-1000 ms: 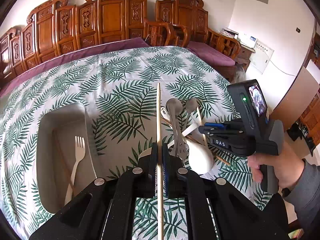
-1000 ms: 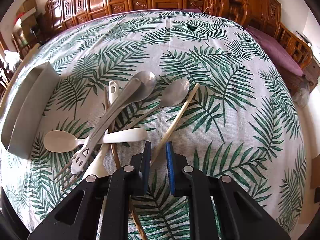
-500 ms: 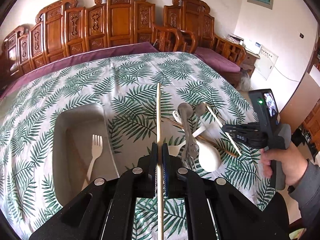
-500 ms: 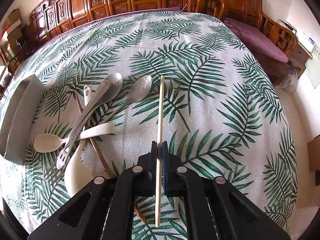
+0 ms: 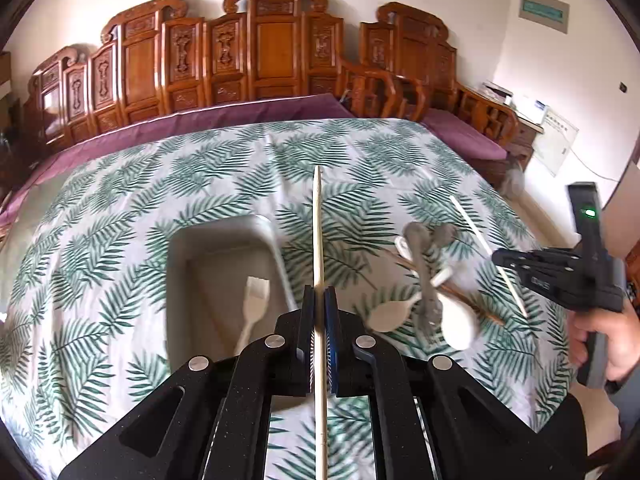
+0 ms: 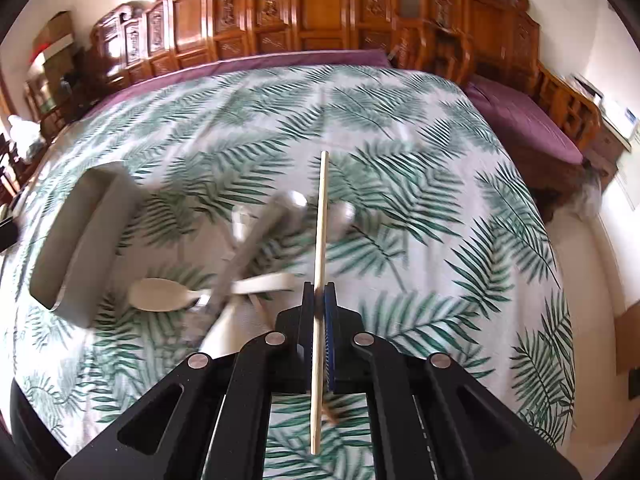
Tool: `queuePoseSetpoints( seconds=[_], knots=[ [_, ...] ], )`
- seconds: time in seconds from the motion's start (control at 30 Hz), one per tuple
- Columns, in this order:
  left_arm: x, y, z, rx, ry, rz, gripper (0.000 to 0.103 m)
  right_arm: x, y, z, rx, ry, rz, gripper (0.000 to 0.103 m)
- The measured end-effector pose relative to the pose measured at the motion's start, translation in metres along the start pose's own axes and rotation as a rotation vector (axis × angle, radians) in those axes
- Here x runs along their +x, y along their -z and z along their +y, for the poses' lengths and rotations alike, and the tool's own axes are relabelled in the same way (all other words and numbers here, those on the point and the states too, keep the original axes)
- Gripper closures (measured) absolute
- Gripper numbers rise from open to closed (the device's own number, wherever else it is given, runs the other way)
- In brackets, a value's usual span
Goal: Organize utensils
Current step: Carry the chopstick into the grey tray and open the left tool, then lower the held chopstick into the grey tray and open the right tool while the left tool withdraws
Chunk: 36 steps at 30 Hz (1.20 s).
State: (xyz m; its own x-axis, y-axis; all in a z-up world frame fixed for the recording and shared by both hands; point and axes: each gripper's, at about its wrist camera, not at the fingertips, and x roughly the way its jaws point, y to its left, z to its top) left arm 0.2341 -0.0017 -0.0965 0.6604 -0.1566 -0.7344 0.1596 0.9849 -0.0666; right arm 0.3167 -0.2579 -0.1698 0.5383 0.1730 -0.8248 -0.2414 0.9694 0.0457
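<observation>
Above the palm-print tablecloth [image 5: 120,208], the left gripper [image 5: 319,300] was clamped on a pale chopstick [image 5: 318,232] that ran straight out between its fingers, just right of the grey tray [image 5: 180,280]. Inside the tray lay a cream fork [image 5: 254,308]. Right of the tray, a heap of spoons [image 5: 424,280] and other utensils rested on the cloth. Farther right of the tray, the right gripper [image 6: 319,300], held off the cloth, pinched a second chopstick [image 6: 320,232] over the heap's right edge; it showed in the left view too [image 5: 486,250].
</observation>
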Motion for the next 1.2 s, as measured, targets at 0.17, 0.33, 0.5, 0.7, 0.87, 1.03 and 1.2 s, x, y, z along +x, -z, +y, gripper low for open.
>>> queuePoseSetpoints(
  seconds=[0.17, 0.33, 0.5, 0.7, 0.87, 1.03, 1.2],
  knots=[
    [0.008, -0.002, 0.021, -0.019, -0.033, 0.019, 0.099, -0.012, -0.007, 0.030, -0.049, -0.048, -0.027, 0.098],
    [0.018, -0.002, 0.040, -0.040, -0.059, 0.039, 0.099, -0.026, -0.012, 0.064, -0.090, -0.110, -0.057, 0.097],
    [0.024, 0.000, 0.050, -0.055, -0.069, 0.048, 0.099, -0.038, -0.014, 0.093, -0.129, -0.155, -0.075, 0.097],
    [0.026, 0.000, 0.058, -0.066, -0.064, 0.049, 0.099, -0.045, -0.016, 0.121, -0.161, -0.189, -0.081, 0.097],
    [0.023, 0.003, 0.067, -0.074, -0.066, 0.043, 0.097, -0.043, -0.017, 0.140, -0.185, -0.203, -0.072, 0.097],
    [0.010, 0.007, 0.081, -0.090, -0.060, 0.020, 0.092, -0.037, -0.021, 0.160, -0.200, -0.219, -0.062, 0.097],
    [-0.009, 0.013, 0.097, -0.106, -0.059, -0.006, 0.092, -0.028, -0.024, 0.185, -0.217, -0.236, -0.055, 0.097]
  ],
)
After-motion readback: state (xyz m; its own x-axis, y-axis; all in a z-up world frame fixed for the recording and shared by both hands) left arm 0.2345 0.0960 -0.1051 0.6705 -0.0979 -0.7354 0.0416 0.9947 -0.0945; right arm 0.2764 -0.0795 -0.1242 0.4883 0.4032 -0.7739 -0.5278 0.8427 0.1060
